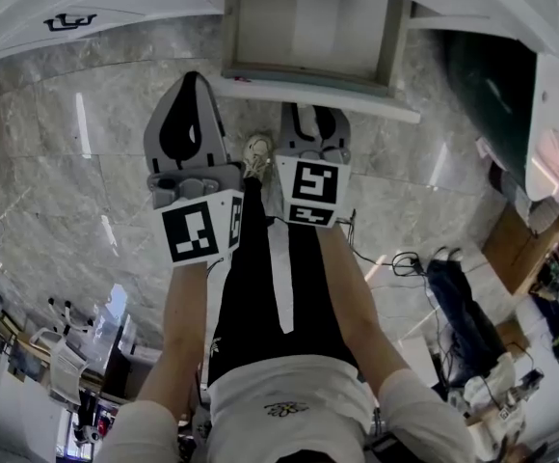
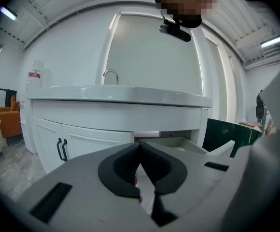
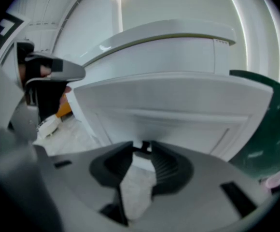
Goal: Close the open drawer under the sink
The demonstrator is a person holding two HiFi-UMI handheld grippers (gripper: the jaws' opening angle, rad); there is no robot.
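Note:
The white drawer (image 1: 318, 96) under the sink stands pulled out, and its inside (image 1: 304, 22) looks bare. My right gripper (image 1: 315, 112) is just in front of the drawer's front panel (image 3: 178, 105), which fills the right gripper view. Its jaws (image 3: 142, 146) are open by a narrow gap, with a small dark piece showing between the tips. My left gripper (image 1: 195, 77) hovers to the drawer's left, near its corner. Its jaws (image 2: 140, 144) are shut on nothing, and the open drawer (image 2: 178, 143) lies beyond them.
White cabinet doors with black handles (image 2: 61, 149) sit left of the drawer, under a counter with a faucet (image 2: 111, 75). A dark green panel (image 1: 487, 95) leans at the right. Cables and bags (image 1: 453, 297) and a cardboard box (image 1: 516, 244) lie on the marble floor. My shoe (image 1: 256, 152) is below the grippers.

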